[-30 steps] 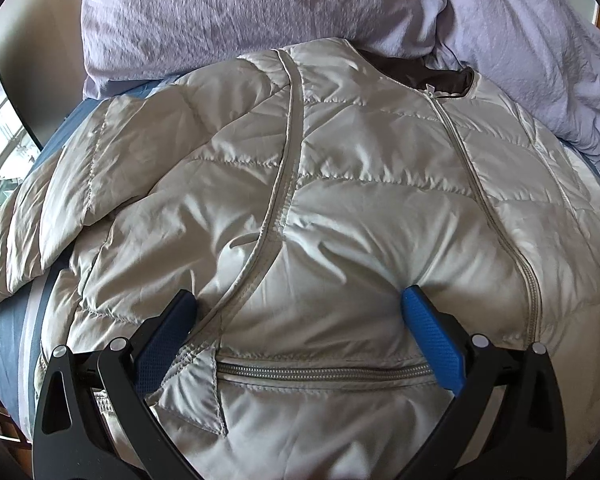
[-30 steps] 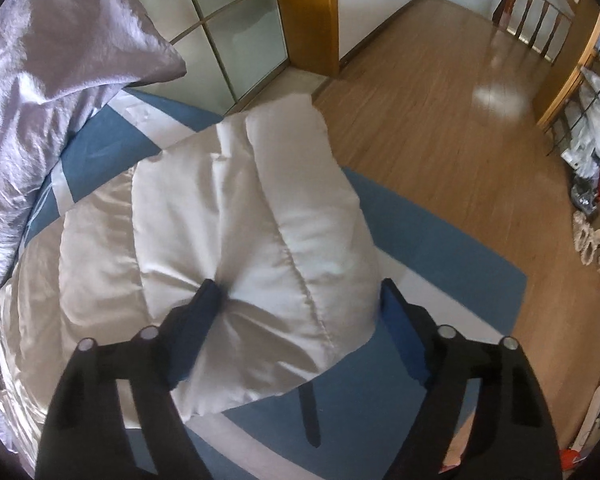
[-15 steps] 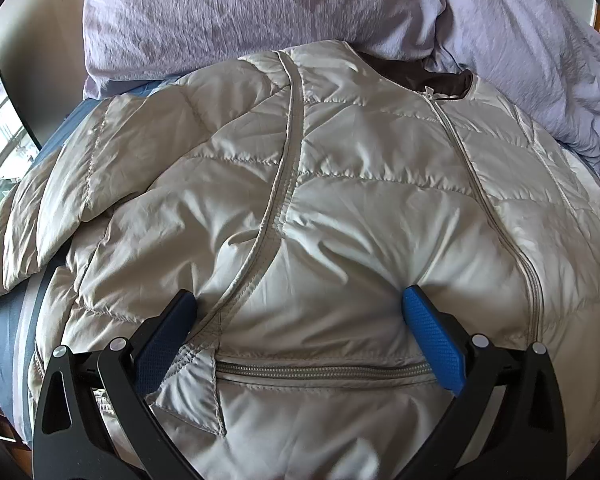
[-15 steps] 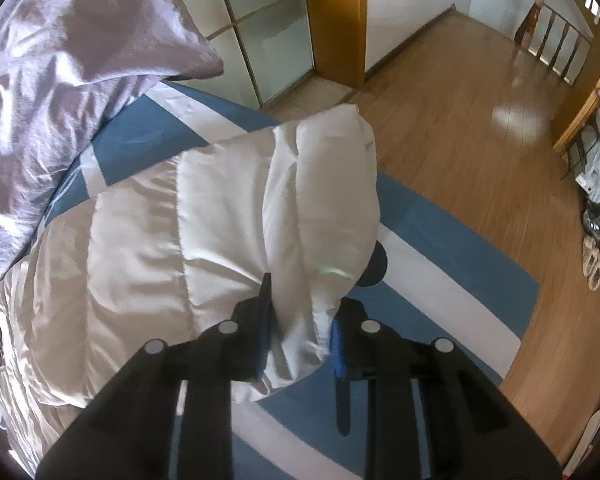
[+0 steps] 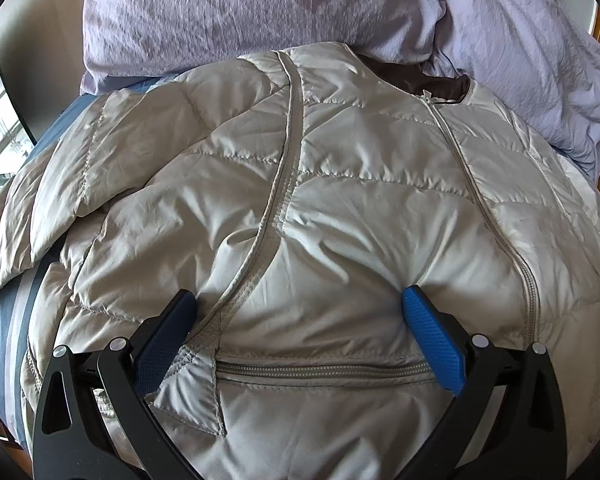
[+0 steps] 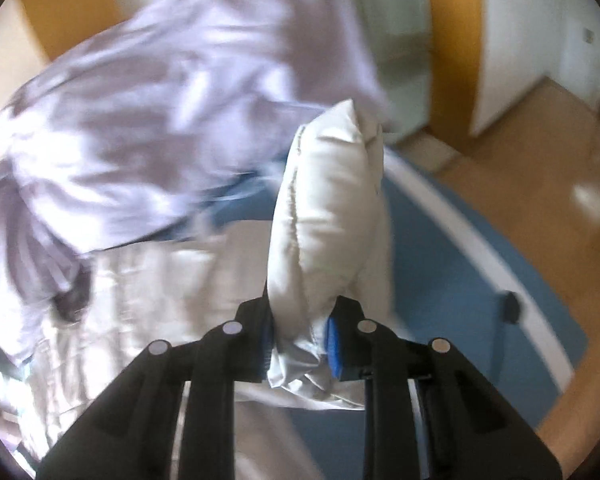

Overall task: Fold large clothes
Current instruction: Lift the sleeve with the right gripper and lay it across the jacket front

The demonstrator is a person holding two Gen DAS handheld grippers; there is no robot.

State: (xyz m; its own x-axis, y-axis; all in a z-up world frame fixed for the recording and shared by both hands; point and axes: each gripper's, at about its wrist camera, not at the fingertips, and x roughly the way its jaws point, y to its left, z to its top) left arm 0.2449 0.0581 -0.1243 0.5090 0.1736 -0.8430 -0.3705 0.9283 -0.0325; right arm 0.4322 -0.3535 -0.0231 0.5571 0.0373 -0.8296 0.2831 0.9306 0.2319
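A pale grey quilted puffer jacket (image 5: pixel 340 208) lies front up on the bed, zip closed, collar at the far end. My left gripper (image 5: pixel 298 320) is open, its blue pads pressed down on the jacket's lower front just above a pocket zip (image 5: pixel 320 368). My right gripper (image 6: pixel 300 344) is shut on the end of the jacket's sleeve (image 6: pixel 324 220) and holds it lifted off the bed; this view is blurred by motion. The rest of the jacket (image 6: pixel 140 300) lies below left.
A lilac duvet (image 5: pixel 260 8) is bunched behind the collar and also shows in the right wrist view (image 6: pixel 160 100). The bed has a blue sheet with white stripes (image 6: pixel 460 280). Wooden floor (image 6: pixel 540 152) and a door frame lie beyond the bed's edge.
My right gripper closed on the sleeve end, lifted it and swung it left toward the jacket body. The left gripper has stayed in place on the jacket.
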